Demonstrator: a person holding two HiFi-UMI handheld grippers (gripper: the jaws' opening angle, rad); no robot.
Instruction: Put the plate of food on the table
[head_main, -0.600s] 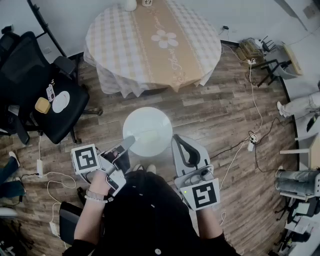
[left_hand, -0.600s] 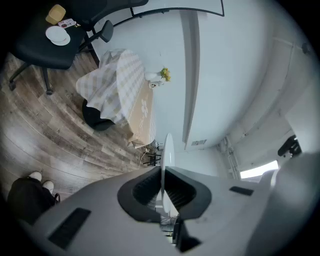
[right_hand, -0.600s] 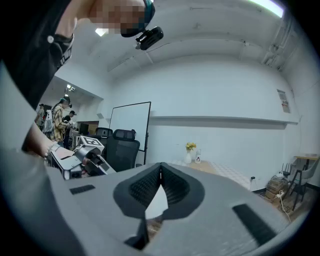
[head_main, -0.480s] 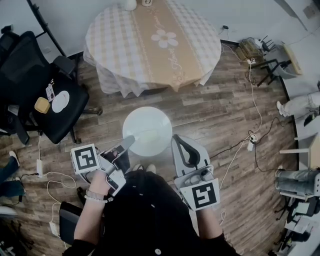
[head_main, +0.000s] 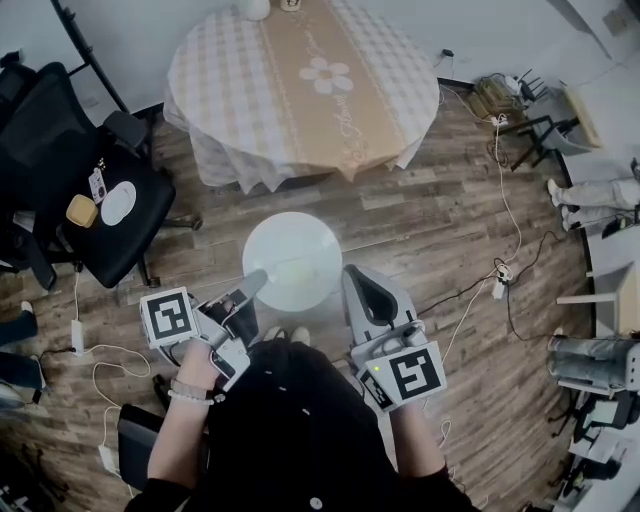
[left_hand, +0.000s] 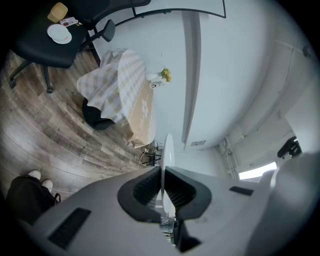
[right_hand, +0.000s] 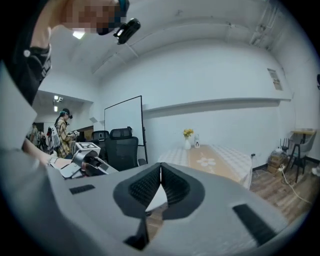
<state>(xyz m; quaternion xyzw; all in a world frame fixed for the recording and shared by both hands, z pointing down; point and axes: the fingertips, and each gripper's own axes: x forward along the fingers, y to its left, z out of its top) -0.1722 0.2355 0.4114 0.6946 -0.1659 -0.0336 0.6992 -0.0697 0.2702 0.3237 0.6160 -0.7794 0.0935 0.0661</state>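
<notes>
Shifted slightly forward: right gripper (head_main: 349, 273), pressed together, empty, beside plate (head_main: 281, 240); left gripper (head_main: 257, 279) clamping plate rim.

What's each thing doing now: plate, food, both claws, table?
plate: held up over the floor, not on the table.
food: lying on the plate.
left claw: shut on the plate's rim.
right claw: shut, by the plate's opposite rim.
table: covered by a cloth.

White round plate (head_main: 293, 250), pale food (head_main: 291, 270) near its edge, level above floor (head_main: 440, 230), apart from round checked-cloth table (head_main: 225, 80).
</notes>
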